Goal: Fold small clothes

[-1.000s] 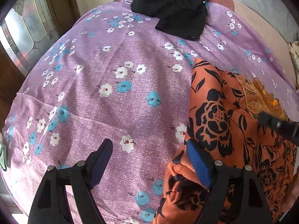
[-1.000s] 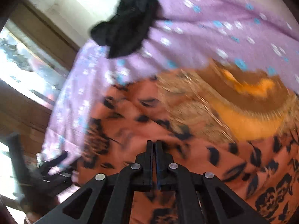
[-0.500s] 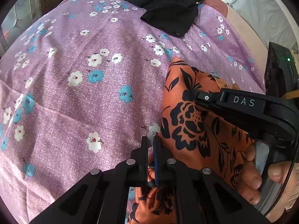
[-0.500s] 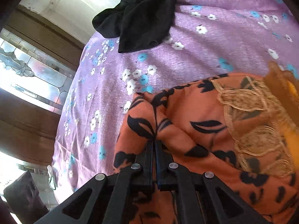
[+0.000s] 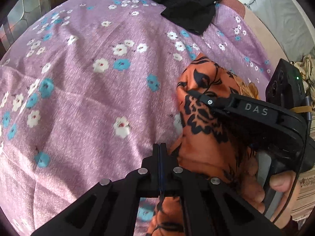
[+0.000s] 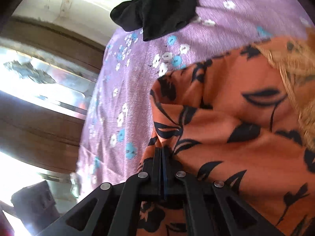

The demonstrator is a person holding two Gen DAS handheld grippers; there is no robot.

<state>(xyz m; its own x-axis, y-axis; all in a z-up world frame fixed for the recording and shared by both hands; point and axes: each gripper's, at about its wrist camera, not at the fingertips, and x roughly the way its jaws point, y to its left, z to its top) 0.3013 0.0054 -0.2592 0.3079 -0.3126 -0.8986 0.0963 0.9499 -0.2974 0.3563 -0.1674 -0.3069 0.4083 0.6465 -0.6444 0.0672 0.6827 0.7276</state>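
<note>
Both grippers pinched on the orange garment, and we have it bunched up off the purple sheet!

Our left gripper (image 5: 160,147) has its 2 fingers pressed together on the near edge of the orange floral garment (image 5: 204,137), cloth trailing below the jaws. Our right gripper (image 6: 161,153) is likewise clamped tight on a fold of that garment (image 6: 226,127), and from the left wrist view we see it (image 5: 194,94) biting the cloth's upper edge, the right hand (image 5: 275,181) wrapped round its handle. The garment sits at the right side of the purple flowered bedsheet (image 5: 88,98), gathered between the 2 grippers. A black garment (image 5: 185,5) lies crumpled at the far end of the sheet, well apart. A glass-paned wooden door (image 6: 45,90) stands beyond the bed's edge.
</note>
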